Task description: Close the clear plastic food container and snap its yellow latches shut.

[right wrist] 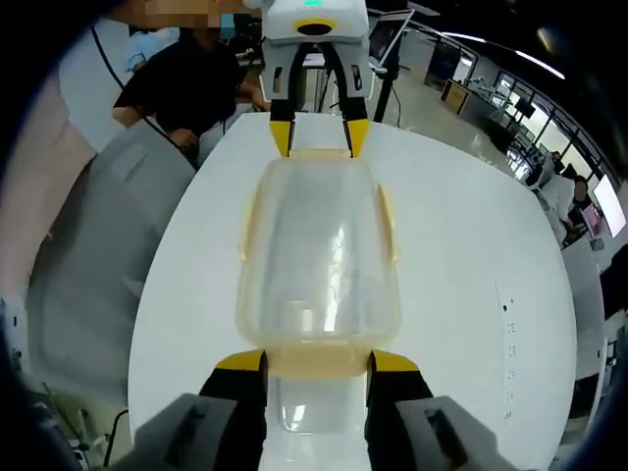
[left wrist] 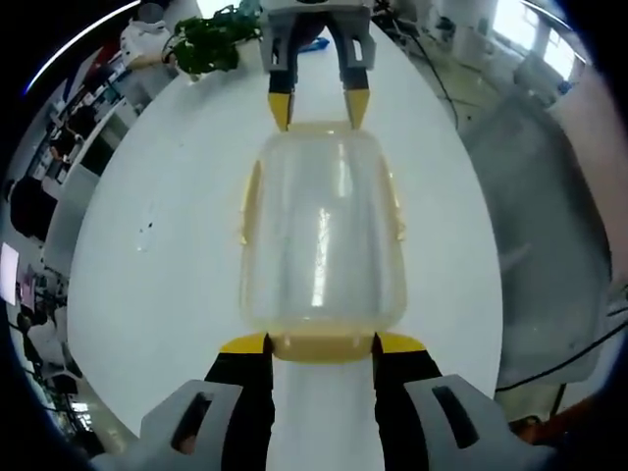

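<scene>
A clear plastic food container [left wrist: 324, 235] [right wrist: 319, 255] lies on the round white table [left wrist: 147, 255] with its lid on. Yellow latches [left wrist: 249, 201] [right wrist: 389, 221] run along its long sides, and one sits at each end. My left gripper [left wrist: 321, 345] is open, its yellow-tipped jaws standing either side of the near end latch [left wrist: 321, 347]. At the opposite end my right gripper [left wrist: 318, 110] [right wrist: 317, 361] is open too, with that end's latch [right wrist: 317, 365] between its jaws. In the right gripper view the left gripper [right wrist: 319, 135] shows at the far end.
A green plant [left wrist: 206, 41] stands at the table's far edge. A grey covered seat [left wrist: 549, 196] [right wrist: 98, 245] is beside the table. A person in black [right wrist: 191, 83] stands past the table's end. Bare table [right wrist: 471, 255] lies on both sides of the container.
</scene>
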A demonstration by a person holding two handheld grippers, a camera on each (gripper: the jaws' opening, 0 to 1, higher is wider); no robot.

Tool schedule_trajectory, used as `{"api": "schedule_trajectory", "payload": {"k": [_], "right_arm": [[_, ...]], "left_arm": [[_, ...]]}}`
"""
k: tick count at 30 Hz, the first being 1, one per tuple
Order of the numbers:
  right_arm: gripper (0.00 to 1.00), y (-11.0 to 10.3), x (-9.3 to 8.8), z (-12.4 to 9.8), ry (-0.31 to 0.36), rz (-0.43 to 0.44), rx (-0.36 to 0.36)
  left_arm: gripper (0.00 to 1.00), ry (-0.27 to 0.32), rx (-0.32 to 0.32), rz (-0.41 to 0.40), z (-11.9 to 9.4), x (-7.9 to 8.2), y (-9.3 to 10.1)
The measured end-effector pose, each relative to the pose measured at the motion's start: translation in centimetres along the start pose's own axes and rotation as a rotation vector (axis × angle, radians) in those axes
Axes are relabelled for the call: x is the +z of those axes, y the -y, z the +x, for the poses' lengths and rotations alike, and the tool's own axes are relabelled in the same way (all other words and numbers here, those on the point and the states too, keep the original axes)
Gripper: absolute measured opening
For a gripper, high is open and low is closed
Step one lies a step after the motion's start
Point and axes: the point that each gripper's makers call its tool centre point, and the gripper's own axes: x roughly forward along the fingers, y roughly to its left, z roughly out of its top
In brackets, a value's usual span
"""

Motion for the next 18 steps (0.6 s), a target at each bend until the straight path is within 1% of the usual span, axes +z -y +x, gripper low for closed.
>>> {"api": "schedule_trajectory", "payload": {"k": [4,8,11,18], "right_arm": [[0.36,-0.1,-0.8,-0.5,-0.007,0.001,-0.001],[0.36,-0.3,-1.6,-0.9,-0.02,0.004,-0.002],[0.36,-0.3,-1.7,-1.2,-0.018,0.006,-0.005],[0.36,-0.2,-2.7,-1.6,-0.023,0.012,-0.009]], "left_arm": [[0.37,0.013,-0.002,0.001,0.3,1.0,0.1],[0.37,0.013,-0.008,0.004,0.7,1.9,0.1],[0.37,0.006,-0.01,0.013,0.8,2.1,0.1],[0.37,0.016,-0.011,0.019,0.8,3.2,-0.1]]}}
